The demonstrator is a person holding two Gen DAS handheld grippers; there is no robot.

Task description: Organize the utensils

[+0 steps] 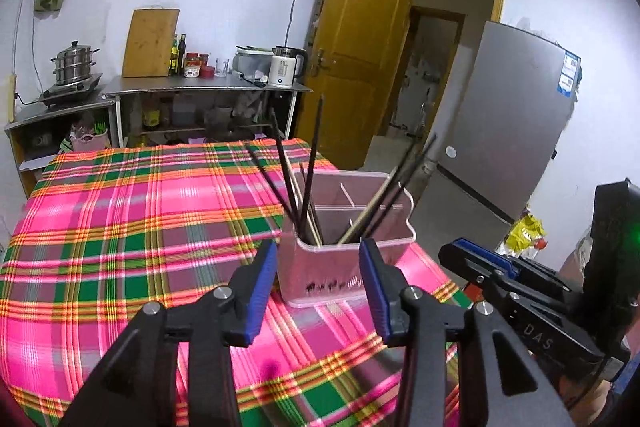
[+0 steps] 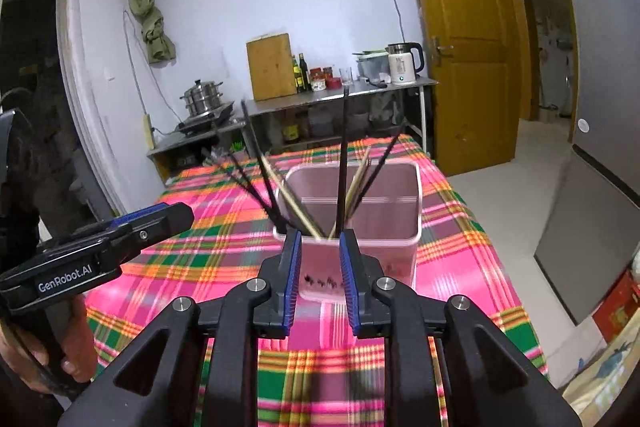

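Left tool [image 1: 318, 291] is spread wide, nothing between its blue pads, hanging over the plaid-covered worktop [image 1: 120, 227]. Pink utensil holder [image 1: 344, 259] sits straight ahead of it, just past the fingertips, not touching. Right tool [image 2: 319, 279] has a narrower gap, also holding nothing; the same holder [image 2: 360, 227] is dead ahead, its near wall showing through the gap between the pads. Can't tell if the right tool's tips touch the holder rim; they overlap it in the right wrist view. Holder stands upright on the worktop, with inner dividers visible from the left wrist view. Dark chopsticks [image 1: 310, 163] and a few pale wooden ones [image 1: 366, 211] are in the holder, fanned out, leaning to both sides of the tool axis, ends sticking well above the rim. In the right wrist view the dark sticks [image 2: 343, 155] and pale sticks [image 2: 294, 203] all sit in the near part of the holder; exact compartment is unclear. Each tool shows in the other's camera: the right tool [image 1: 492, 267] off to the left tool's right, looking nearly closed from that angle, and the left tool [image 2: 156, 219] off to the right tool's left. Beyond the worktop, ahead of both tools: steel counter with kettle [image 2: 404, 63] and cutting board [image 2: 270, 67]. Fridge [image 1: 508, 131] is to the right.
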